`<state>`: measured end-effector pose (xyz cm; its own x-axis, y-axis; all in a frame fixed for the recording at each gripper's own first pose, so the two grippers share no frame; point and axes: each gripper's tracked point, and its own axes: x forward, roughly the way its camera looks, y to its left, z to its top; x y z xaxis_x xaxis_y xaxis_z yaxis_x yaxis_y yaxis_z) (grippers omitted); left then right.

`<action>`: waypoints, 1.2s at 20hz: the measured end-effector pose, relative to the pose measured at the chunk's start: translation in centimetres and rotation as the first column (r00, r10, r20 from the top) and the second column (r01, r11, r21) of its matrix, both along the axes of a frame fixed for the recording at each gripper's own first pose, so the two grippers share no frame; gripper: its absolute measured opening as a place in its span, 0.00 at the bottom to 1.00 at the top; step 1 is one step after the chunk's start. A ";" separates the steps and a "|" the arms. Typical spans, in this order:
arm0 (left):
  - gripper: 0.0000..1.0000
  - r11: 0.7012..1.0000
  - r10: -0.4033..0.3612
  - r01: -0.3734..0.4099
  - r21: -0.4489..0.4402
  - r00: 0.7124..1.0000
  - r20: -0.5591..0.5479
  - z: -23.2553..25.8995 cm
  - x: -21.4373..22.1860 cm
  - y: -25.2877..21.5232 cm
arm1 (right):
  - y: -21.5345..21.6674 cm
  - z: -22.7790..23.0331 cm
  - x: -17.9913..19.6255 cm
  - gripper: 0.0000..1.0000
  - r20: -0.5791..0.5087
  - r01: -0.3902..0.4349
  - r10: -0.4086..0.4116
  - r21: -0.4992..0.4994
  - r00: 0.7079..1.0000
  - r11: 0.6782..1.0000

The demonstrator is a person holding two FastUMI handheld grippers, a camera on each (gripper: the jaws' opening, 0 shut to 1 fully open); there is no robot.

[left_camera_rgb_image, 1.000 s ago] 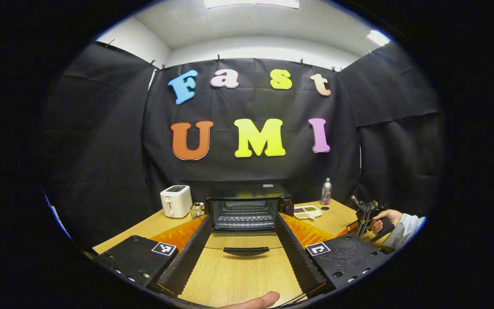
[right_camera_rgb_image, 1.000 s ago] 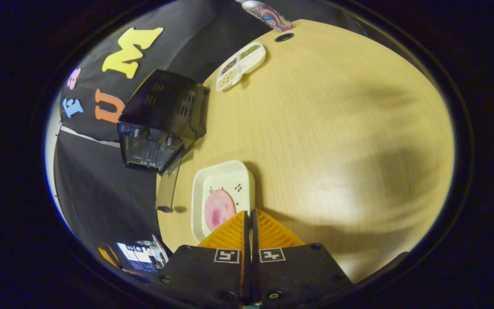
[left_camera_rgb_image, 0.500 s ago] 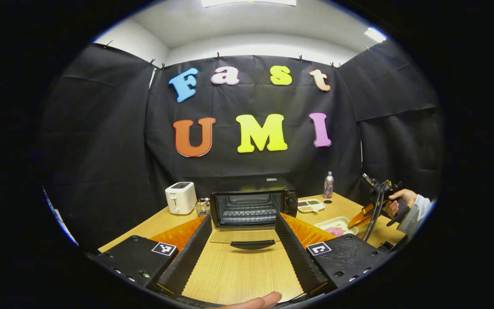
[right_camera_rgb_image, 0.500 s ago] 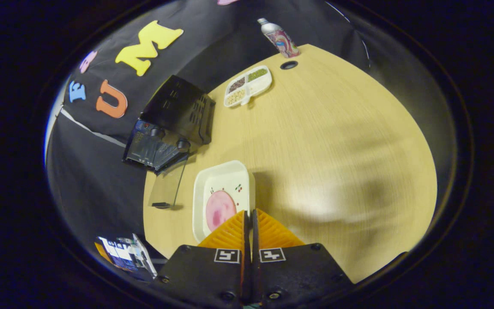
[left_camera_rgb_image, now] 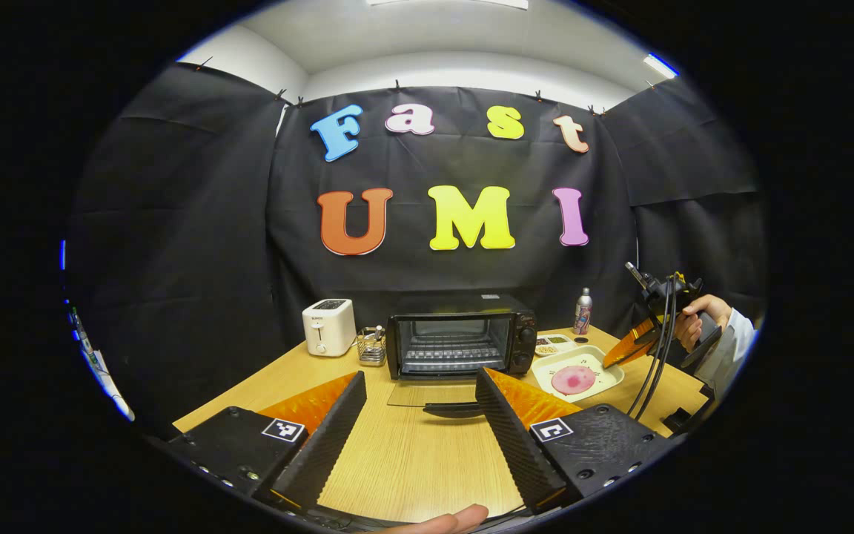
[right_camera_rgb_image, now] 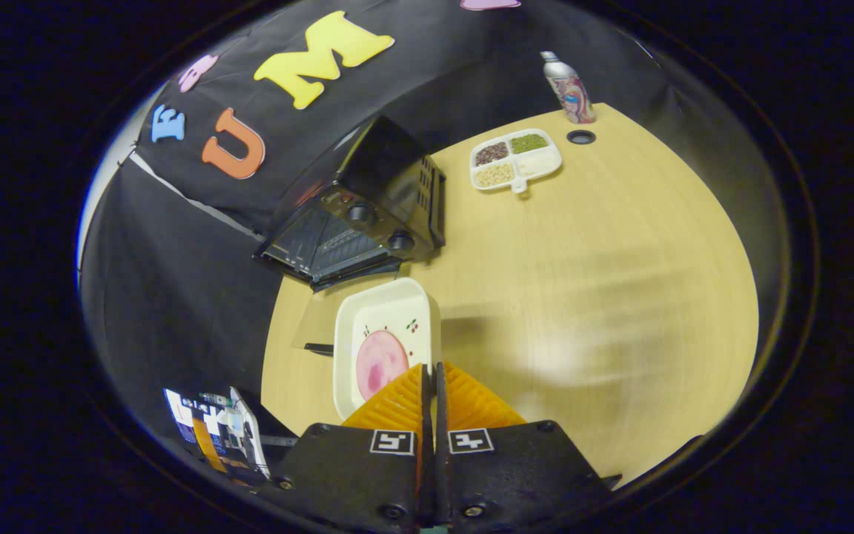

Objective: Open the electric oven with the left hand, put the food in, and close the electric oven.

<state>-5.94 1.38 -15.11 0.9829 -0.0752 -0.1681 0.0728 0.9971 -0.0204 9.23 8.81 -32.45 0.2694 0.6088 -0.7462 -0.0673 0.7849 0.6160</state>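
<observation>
A: What does the booth hold?

B: A wooden table [left_camera_rgb_image: 412, 460] stands before black cloth walls. In the left gripper view, going from the left, a white toaster [left_camera_rgb_image: 328, 327] sits at the back, then a small wire basket [left_camera_rgb_image: 372, 345], then the electric oven [left_camera_rgb_image: 461, 344] with its door [left_camera_rgb_image: 434, 394] folded down flat onto the table.

A: And past the oven?

B: A divided snack tray [left_camera_rgb_image: 554, 343] and a bottle [left_camera_rgb_image: 583, 311] stand near the wall. In front of them is the white plate [left_camera_rgb_image: 579, 377] with a round pink slice of food [left_camera_rgb_image: 573, 379] on it, just right of the open door.

A: How are the tongs?

B: The left tongs [left_camera_rgb_image: 419, 386] are spread wide with nothing between them, set well back from the oven. The right tongs [right_camera_rgb_image: 432, 371] are pinched together on the near rim of the plate, which looks raised off the table. In the left gripper view a hand [left_camera_rgb_image: 694, 320] in a pale sleeve [left_camera_rgb_image: 731, 348] holds that tool at the far right.

A: Anything else?

B: A fingertip [left_camera_rgb_image: 445, 519] shows at the bottom edge of the left gripper view.
</observation>
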 end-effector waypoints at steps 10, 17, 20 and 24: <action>0.94 0.998 0.066 -0.067 0.006 0.997 0.038 -0.4 0.2 4.9 | 13.3 -0.4 0.8 0.01 -0.056 -0.006 0.010 0.077 0.998 0.997; 0.95 0.994 0.106 -0.107 0.011 0.992 0.072 -0.2 2.8 7.4 | 19.3 -0.3 4.8 0.04 -0.054 0.195 -0.189 0.144 0.980 0.970; 0.95 0.995 0.101 -0.102 0.011 0.992 0.077 -0.7 4.4 7.5 | 20.6 -1.0 7.2 0.00 -0.045 0.335 -0.332 0.166 0.942 0.928; 0.94 0.995 0.087 -0.090 0.030 0.993 0.081 -2.1 5.9 7.3 | 19.8 -3.0 11.0 0.00 -0.026 0.572 -0.575 0.156 0.818 0.806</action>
<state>-0.07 8.67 -17.24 0.9957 0.0173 -0.0905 -0.0159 0.9998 0.0155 20.23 28.59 -35.45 0.6195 0.4417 -0.6489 0.3512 0.5833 0.7324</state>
